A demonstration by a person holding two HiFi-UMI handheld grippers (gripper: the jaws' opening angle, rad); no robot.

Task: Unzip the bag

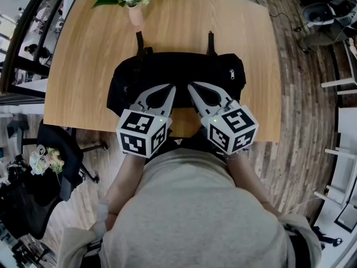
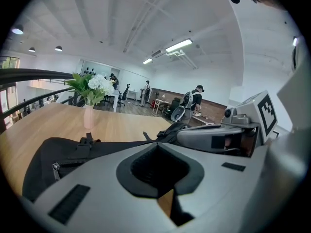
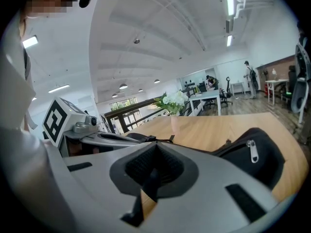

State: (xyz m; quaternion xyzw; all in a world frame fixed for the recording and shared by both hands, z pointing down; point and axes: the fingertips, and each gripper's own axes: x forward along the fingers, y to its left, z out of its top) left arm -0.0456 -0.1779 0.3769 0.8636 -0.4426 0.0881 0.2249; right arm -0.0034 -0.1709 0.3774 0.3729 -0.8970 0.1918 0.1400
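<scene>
A black bag [image 1: 184, 71] lies across the near half of the wooden table [image 1: 83, 54], with two straps pointing away from me. A silver zipper pull [image 1: 232, 73] hangs at its right end, also seen in the right gripper view as the zipper pull [image 3: 252, 151]. Another pull [image 2: 56, 169] shows on the left end. My left gripper [image 1: 170, 88] and right gripper [image 1: 191, 86] hover over the bag's near edge, tips almost meeting at its middle. Both are shut: left gripper [image 2: 156, 145] and right gripper [image 3: 155, 144] each show jaws meeting, and I see nothing held between them.
A pink vase of white flowers [image 1: 135, 13] stands at the table's far edge behind the bag. A black office chair [image 1: 56, 149] with a bouquet beside it sits to my left. Wood flooring and cables lie to the right of the table.
</scene>
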